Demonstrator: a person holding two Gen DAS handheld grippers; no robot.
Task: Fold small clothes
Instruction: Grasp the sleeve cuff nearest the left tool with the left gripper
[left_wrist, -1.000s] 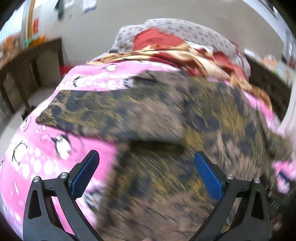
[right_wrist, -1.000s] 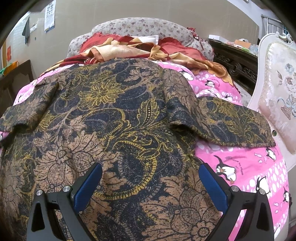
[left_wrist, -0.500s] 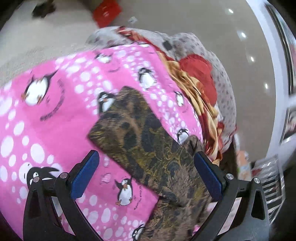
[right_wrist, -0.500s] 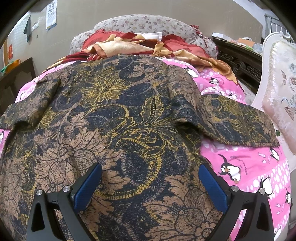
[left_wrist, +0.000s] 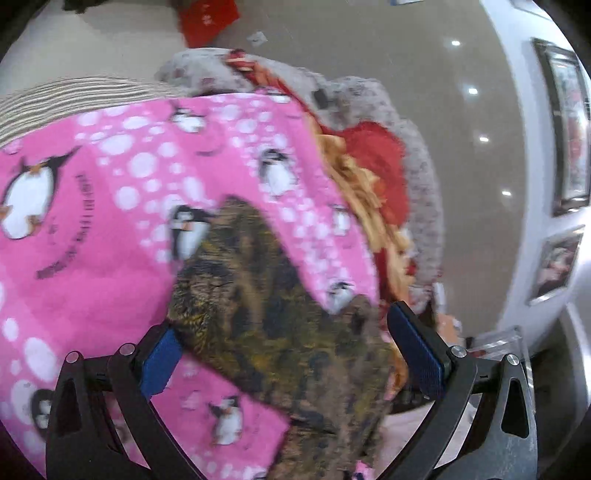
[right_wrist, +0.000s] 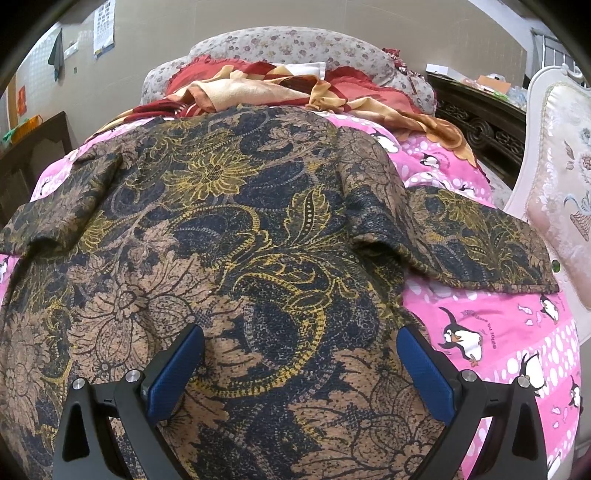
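Note:
A short-sleeved shirt (right_wrist: 236, 236) in brown, navy and gold floral print lies spread flat, back up, on a pink penguin bedspread (right_wrist: 491, 332). Its right sleeve (right_wrist: 480, 243) sticks out toward the chair. My right gripper (right_wrist: 299, 365) hovers open over the shirt's lower body, nothing between its blue pads. In the tilted left wrist view, the shirt's left sleeve (left_wrist: 251, 295) runs diagonally across the pink bedspread (left_wrist: 92, 258). My left gripper (left_wrist: 284, 350) is open, its jaws straddling that sleeve near the cuff, with the left pad (left_wrist: 159, 362) just past the cuff edge.
A red and gold blanket (right_wrist: 280, 88) and floral pillows (right_wrist: 288, 44) are heaped at the head of the bed. A white upholstered chair (right_wrist: 554, 177) stands close on the right. Dark carved furniture (right_wrist: 480, 122) sits behind it. A dark wooden table (right_wrist: 33, 147) stands at left.
The left gripper has swung left and rolled sideways, from over the shirt's body to its left sleeve, then closed in on the cuff. The right gripper has barely moved.

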